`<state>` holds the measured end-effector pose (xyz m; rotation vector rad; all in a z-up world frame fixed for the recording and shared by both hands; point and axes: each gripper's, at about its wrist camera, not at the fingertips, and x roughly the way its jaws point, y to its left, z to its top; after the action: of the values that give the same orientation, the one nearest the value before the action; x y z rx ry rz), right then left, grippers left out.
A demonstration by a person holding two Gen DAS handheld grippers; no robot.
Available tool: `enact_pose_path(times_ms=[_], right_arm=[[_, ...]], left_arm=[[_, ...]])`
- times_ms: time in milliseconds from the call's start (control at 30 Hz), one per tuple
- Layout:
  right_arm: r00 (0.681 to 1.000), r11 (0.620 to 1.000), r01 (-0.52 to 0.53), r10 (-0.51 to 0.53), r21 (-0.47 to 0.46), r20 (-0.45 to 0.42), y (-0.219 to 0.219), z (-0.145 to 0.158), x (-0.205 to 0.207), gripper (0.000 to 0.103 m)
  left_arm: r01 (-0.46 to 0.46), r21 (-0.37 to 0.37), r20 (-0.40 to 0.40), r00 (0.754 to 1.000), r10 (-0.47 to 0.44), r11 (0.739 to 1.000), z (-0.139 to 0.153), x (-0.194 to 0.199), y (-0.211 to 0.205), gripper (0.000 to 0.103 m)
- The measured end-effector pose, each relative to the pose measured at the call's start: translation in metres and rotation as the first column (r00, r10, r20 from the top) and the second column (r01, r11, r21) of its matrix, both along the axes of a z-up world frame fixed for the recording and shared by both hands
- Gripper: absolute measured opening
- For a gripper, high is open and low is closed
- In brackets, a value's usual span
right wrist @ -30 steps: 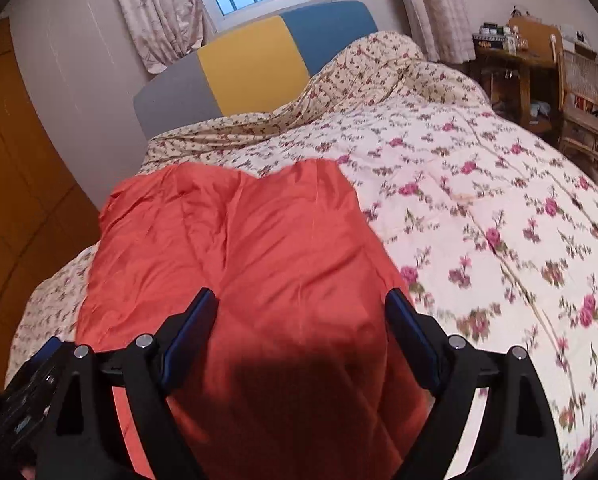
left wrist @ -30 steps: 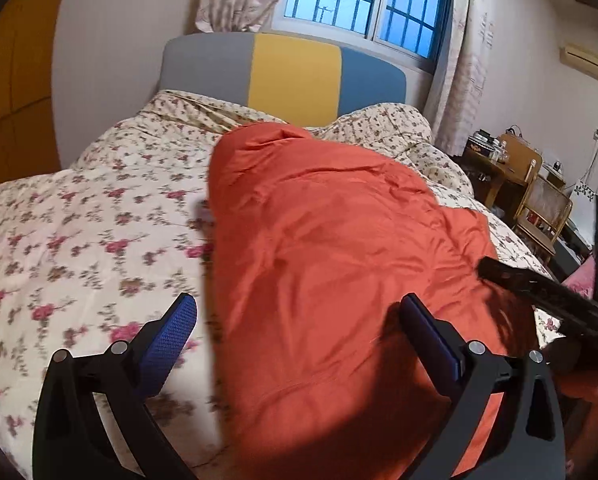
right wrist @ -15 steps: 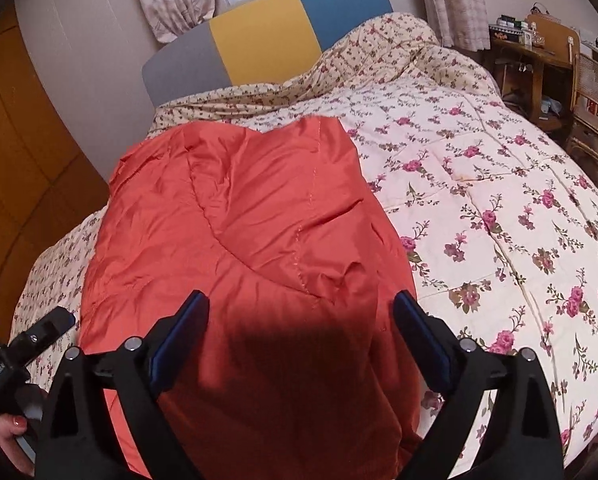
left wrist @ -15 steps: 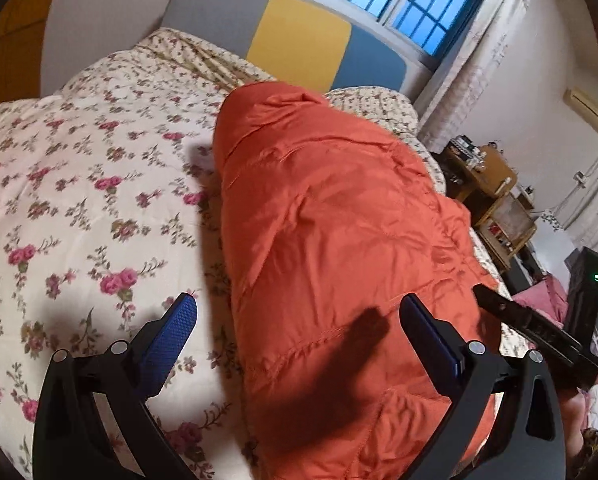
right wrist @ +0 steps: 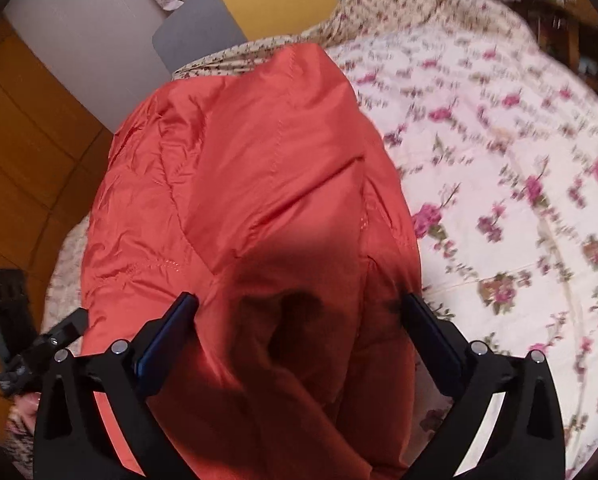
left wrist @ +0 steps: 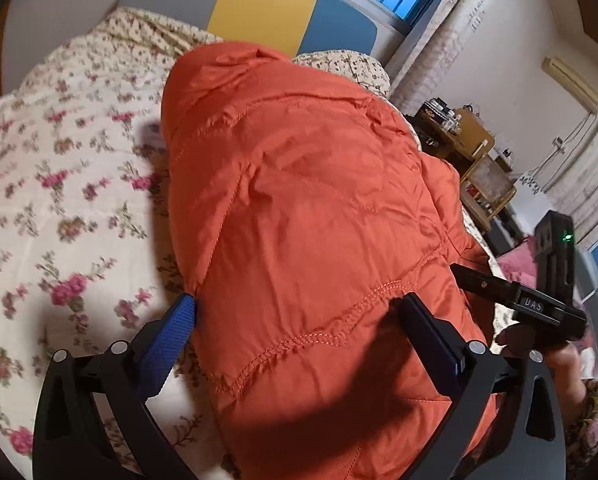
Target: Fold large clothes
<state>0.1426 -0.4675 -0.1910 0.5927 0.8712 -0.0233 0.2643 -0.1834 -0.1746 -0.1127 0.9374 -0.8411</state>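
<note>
1. We see the orange quilted jacket [left wrist: 299, 220] lying lengthwise on the floral bedspread [left wrist: 59, 208], its far end toward the headboard [left wrist: 259, 4].
2. Our left gripper [left wrist: 299, 320] hangs over the jacket's near end, fingers spread wide, pressing on nothing.
3. Our right gripper [right wrist: 299, 320] is over the jacket's near end too; its jaws are opening, with fabric between them, unpinched.

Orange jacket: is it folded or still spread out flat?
Folded lengthwise: the orange jacket lies as a narrow, layered strip on the floral quilt, no sleeves sticking out.
</note>
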Motion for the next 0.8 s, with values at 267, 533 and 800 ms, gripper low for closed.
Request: enact_pose_path(times_ms=[267,533,800], right_arm=[[0.998,0.986,-0.053,0.055,0.16,-0.009,-0.018,-0.021,0.008,0.101],[0.993,0.965,-0.119,0.114,0.232,0.035,-0.019,-0.027,0.02,0.096],[0.984,0.968,-0.082,0.041,0.239,0.173,-0.022,-0.021,-0.002,0.065]], left_arm=[[0.027,-0.041,-0.015,1.0,-0.027,0.999,-0.005,0.001,0.002,0.1],[0.039,-0.039,-0.025,0.999,-0.04,0.998,-0.013,0.006,-0.002,0.1],[0.052,0.039,0.153,0.987,-0.057,0.998,0.009,-0.022,-0.015,0.075]])
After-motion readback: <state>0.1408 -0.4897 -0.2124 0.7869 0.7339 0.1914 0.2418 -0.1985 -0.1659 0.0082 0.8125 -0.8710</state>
